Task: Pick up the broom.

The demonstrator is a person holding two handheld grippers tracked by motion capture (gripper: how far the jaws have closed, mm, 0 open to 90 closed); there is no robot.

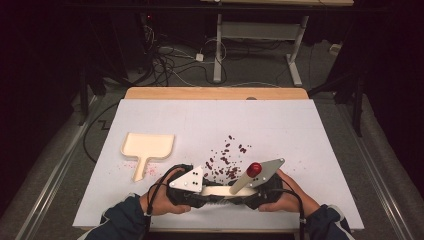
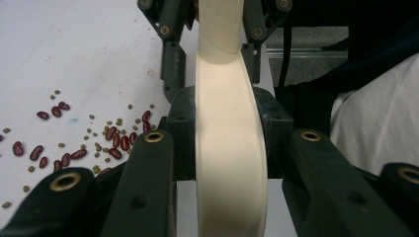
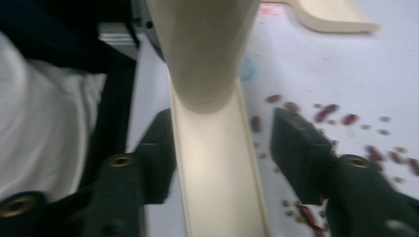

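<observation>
Cream plastic scraper strip [image 1: 220, 190] held at the near table edge, scattered beans beyond it.

High view: the strip lies crosswise between the left gripper [image 1: 197, 187] and right gripper [image 1: 257, 189], just nearer the person than the dark red kidney beans [image 1: 226, 159]; a cream flat dustpan-shaped tray [image 1: 146, 148] sits well left of the beans. Left gripper view: the jaws are clamped on the strip [image 2: 230, 148], its long axis running straight ahead; beans [image 2: 116, 140] lie left. Right gripper view: the jaws stand apart either side of the strip [image 3: 217, 168], pads not pressing, so only the left holds it; beans [image 3: 341, 118] lie to the right.
</observation>
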